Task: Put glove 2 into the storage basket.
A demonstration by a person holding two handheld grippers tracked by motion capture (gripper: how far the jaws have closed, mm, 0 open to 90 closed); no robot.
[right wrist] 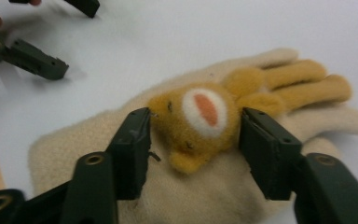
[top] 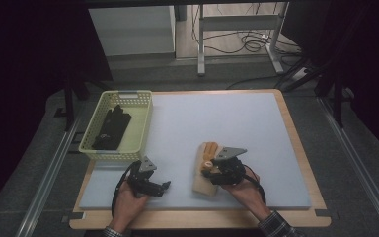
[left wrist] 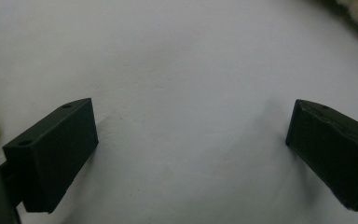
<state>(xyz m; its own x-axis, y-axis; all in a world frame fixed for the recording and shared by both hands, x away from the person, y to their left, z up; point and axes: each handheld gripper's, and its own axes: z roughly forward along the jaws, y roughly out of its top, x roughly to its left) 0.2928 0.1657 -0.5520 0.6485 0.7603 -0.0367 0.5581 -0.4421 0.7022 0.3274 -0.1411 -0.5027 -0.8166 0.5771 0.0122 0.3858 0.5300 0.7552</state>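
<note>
A cream knitted glove [top: 203, 186] with an orange bear face lies flat on the pale mat [top: 217, 118], right of centre near the front. My right gripper [top: 210, 169] hangs over it. In the right gripper view its jaws press both sides of the plush bear head [right wrist: 205, 109], and the glove [right wrist: 214, 196] spreads beneath with orange fingers pointing away. My left gripper [top: 164, 187] rests low over the bare mat to the glove's left. Its jaws stand wide apart with nothing between them [left wrist: 191, 144]. The left gripper [right wrist: 70, 35] also appears at the top left of the right gripper view.
A pale yellow basket [top: 91, 148] sits at the mat's left edge with dark gloves [top: 112, 127] inside. The wooden table edge [top: 296, 143] frames the mat. Metal rails run along both sides, and cables lie on the floor beyond.
</note>
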